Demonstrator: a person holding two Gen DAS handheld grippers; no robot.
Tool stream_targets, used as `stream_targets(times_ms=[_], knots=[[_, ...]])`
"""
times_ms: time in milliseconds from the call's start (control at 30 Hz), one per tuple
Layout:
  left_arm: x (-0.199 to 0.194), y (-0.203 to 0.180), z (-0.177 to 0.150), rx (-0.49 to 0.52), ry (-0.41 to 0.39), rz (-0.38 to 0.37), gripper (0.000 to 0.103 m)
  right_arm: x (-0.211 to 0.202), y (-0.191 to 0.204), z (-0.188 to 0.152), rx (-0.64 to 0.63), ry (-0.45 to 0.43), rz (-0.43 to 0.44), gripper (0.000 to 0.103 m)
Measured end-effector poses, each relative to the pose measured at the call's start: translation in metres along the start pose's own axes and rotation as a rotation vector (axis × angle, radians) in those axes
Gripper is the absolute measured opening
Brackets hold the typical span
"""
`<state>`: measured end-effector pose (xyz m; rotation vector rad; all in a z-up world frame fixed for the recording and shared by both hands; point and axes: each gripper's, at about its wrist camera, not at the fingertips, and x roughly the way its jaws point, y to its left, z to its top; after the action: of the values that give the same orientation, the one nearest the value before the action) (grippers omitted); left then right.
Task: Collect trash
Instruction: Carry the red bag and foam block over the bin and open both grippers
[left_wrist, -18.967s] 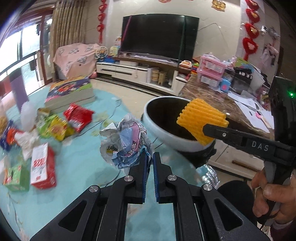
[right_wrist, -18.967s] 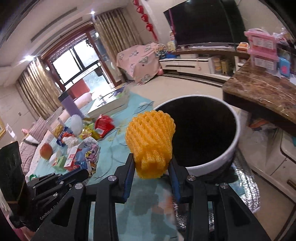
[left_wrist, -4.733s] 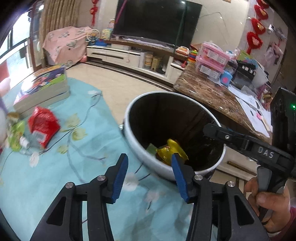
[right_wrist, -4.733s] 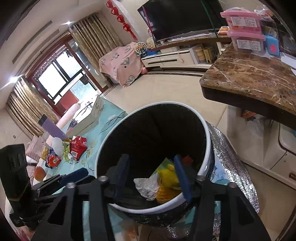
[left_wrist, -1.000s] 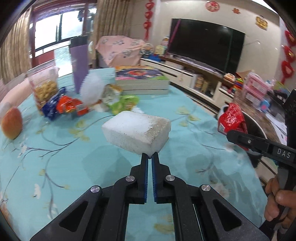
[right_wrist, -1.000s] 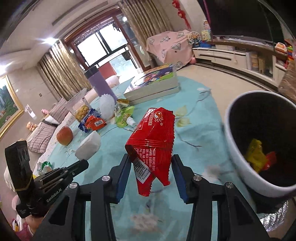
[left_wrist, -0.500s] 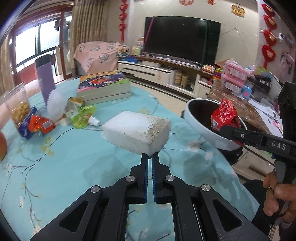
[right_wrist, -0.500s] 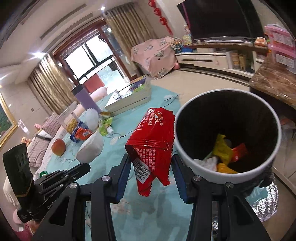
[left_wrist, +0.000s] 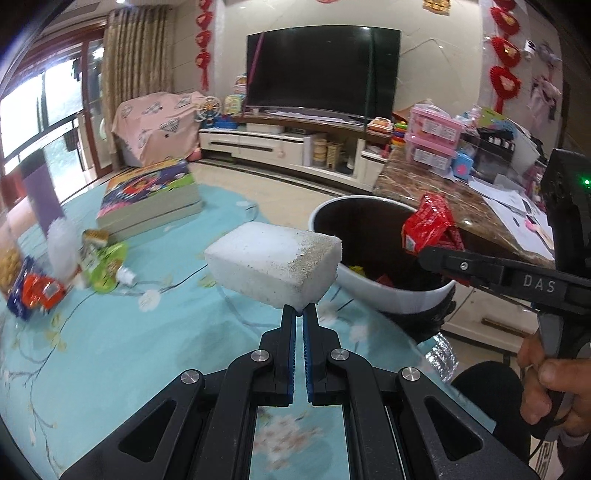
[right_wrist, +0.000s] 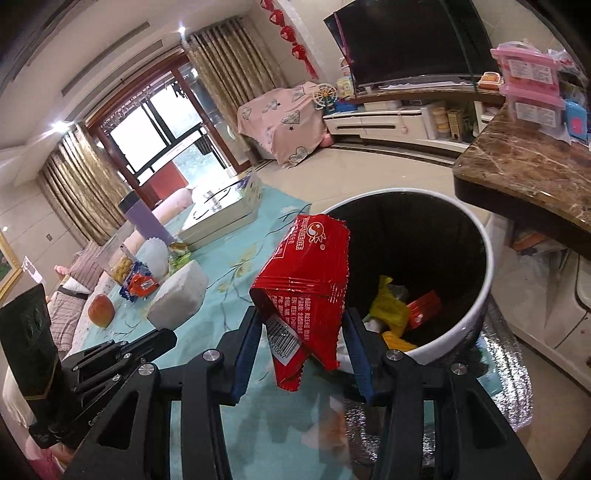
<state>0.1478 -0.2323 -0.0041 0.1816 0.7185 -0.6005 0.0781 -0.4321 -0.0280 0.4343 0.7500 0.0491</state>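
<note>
My left gripper (left_wrist: 299, 312) is shut on the bottom edge of a white foam block (left_wrist: 273, 264), held above the teal tablecloth (left_wrist: 110, 332) just left of the bin. In the right wrist view that foam block (right_wrist: 179, 295) shows at the left. My right gripper (right_wrist: 303, 325) is shut on a red snack packet (right_wrist: 306, 277), which hangs at the near left rim of the white bin (right_wrist: 484, 291). The same red packet (left_wrist: 430, 225) sits over the bin (left_wrist: 391, 291) in the left wrist view. Yellow, red and white scraps lie inside the bin.
More wrappers (left_wrist: 33, 291), a green pouch (left_wrist: 107, 264) and white foam netting (left_wrist: 62, 240) lie at the table's left, near a stack of books (left_wrist: 147, 199). A marble counter (right_wrist: 528, 177) stands right of the bin. A person's hand (left_wrist: 554, 387) grips the right tool.
Both grippers have swung to the right toward the bin with their loads. The red packet has come from over the table to the bin's rim. Both grips are unchanged.
</note>
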Motion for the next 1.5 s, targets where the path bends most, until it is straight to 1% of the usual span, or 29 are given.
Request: stream_targets(times_ms=[267,567,967,1100,1200,1267,1300,1333,1367,1433,1500], knots=[[0.02,-0.023,0.021,0.055,-0.002,-0.032,0.002,-0.002,-0.024,0.009,0.023,0.003,-0.025,0.046],[0.043,-0.04,0.036,0.097,0.013,-0.05,0.002,-0.003,-0.048,0.021,0.052,0.009,-0.04,0.046],[0.07,-0.05,0.05,0.102,0.043,-0.059,0.002,0.008,-0.061,0.031,0.058,0.038,-0.048,0.048],[0.075,-0.052,0.053,0.097,0.056,-0.075,0.004,0.013,-0.064,0.033,0.057,0.049,-0.055,0.049],[0.081,-0.054,0.054,0.1,0.07,-0.079,0.005,0.016,-0.065,0.035,0.057,0.06,-0.059,0.054],[0.082,-0.055,0.054,0.102,0.07,-0.058,0.008,0.017,-0.066,0.037,0.059,0.069,-0.06,0.068],[0.084,-0.056,0.055,0.1,0.073,-0.058,0.012,0.018,-0.067,0.038,0.061,0.069,-0.057,0.069],[0.084,-0.056,0.054,0.095,0.074,-0.06,0.019,0.018,-0.067,0.039,0.06,0.067,-0.059,0.069],[0.083,-0.056,0.054,0.088,0.07,-0.057,0.022,0.017,-0.067,0.04,0.06,0.066,-0.065,0.07],[0.082,-0.054,0.052,0.077,0.064,-0.055,0.031,0.016,-0.067,0.039,0.063,0.058,-0.073,0.07],[0.08,-0.052,0.05,0.063,0.062,-0.054,0.033,0.015,-0.068,0.039,0.067,0.053,-0.076,0.073]])
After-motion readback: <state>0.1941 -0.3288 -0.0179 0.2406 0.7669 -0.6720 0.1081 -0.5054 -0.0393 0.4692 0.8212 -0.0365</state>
